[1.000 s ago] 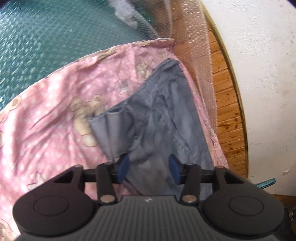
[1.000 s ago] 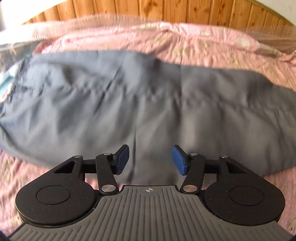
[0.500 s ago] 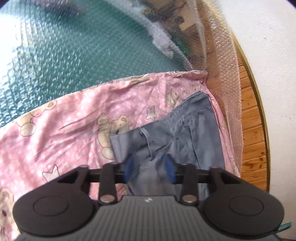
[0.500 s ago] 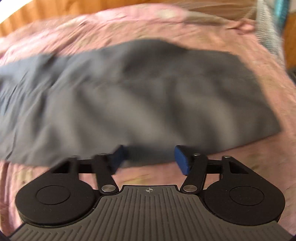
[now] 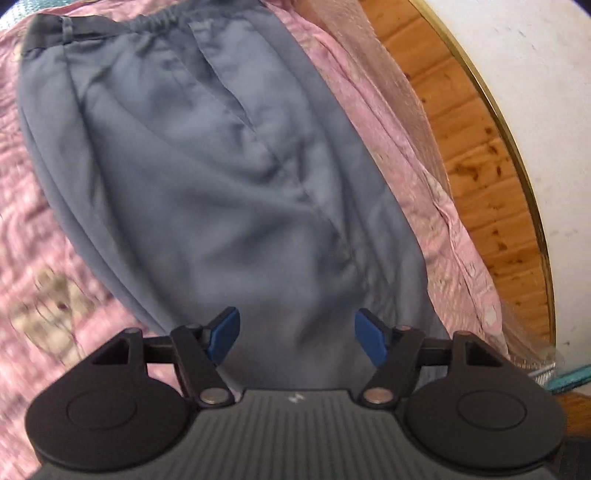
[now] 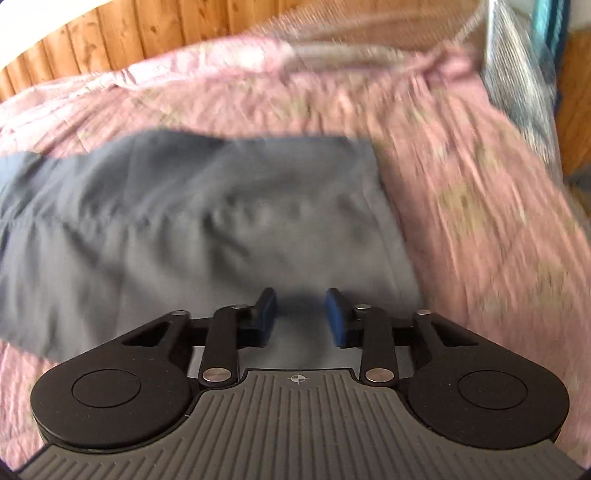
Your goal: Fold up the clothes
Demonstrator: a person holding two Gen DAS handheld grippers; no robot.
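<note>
A pair of grey trousers (image 5: 229,177) lies flat on a pink bear-print sheet (image 5: 37,229). In the left wrist view the elastic waistband (image 5: 147,20) is at the top and the cloth runs down under my left gripper (image 5: 297,336). Its jaws are opening, wide apart above the cloth, with nothing pinched. In the right wrist view the trousers (image 6: 184,221) stretch from the left to a straight leg hem (image 6: 391,221). My right gripper (image 6: 300,314) hovers over the cloth near that hem. Its jaws are closing, a gap still between the blue pads, gripping nothing.
A wooden plank wall (image 5: 461,122) and a white wall (image 5: 535,110) border the sheet on the right in the left wrist view. Clear bubble wrap (image 6: 517,85) hangs at the sheet's far right edge in the right wrist view, with wooden planks (image 6: 129,40) behind.
The left gripper swept from the waistband corner down along the trousers and its jaws widened. The right gripper slid along the trousers to the leg hem and its jaws narrowed.
</note>
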